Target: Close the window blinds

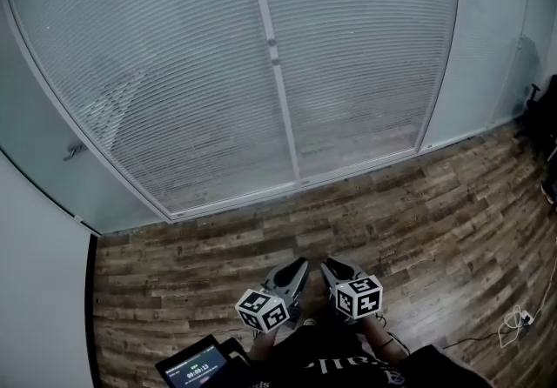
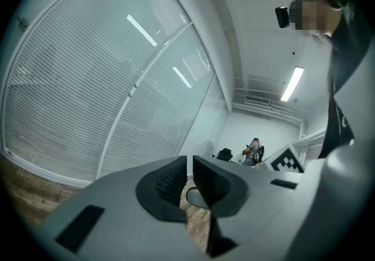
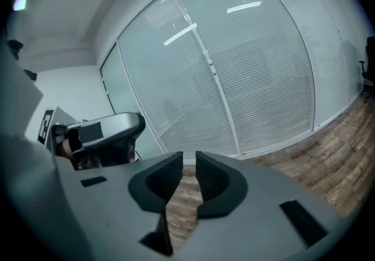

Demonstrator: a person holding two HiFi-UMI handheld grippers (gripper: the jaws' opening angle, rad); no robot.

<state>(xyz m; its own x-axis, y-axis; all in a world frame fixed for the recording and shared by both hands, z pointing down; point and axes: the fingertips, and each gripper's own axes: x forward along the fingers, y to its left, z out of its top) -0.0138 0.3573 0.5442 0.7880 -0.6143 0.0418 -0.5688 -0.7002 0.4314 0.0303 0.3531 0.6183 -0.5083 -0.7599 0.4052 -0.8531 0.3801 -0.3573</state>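
— Glazed walling fills the background; how much has been done on the window blinds (image 1: pixel 174 73)?
— Little can be claimed. They are seen lowered across both panes as fine, pale horizontal slats (whether they are tilted fully shut cannot be told). A small knob (image 1: pixel 273 53) on the white mullion is untouched.
— And the tongs?
— Left gripper (image 1: pixel 298 266) and right gripper (image 1: pixel 329 266) are held low over the wood-plank floor (image 1: pixel 435 204), well apart from the glass. Jaws are narrowly parted, with nothing gripped.
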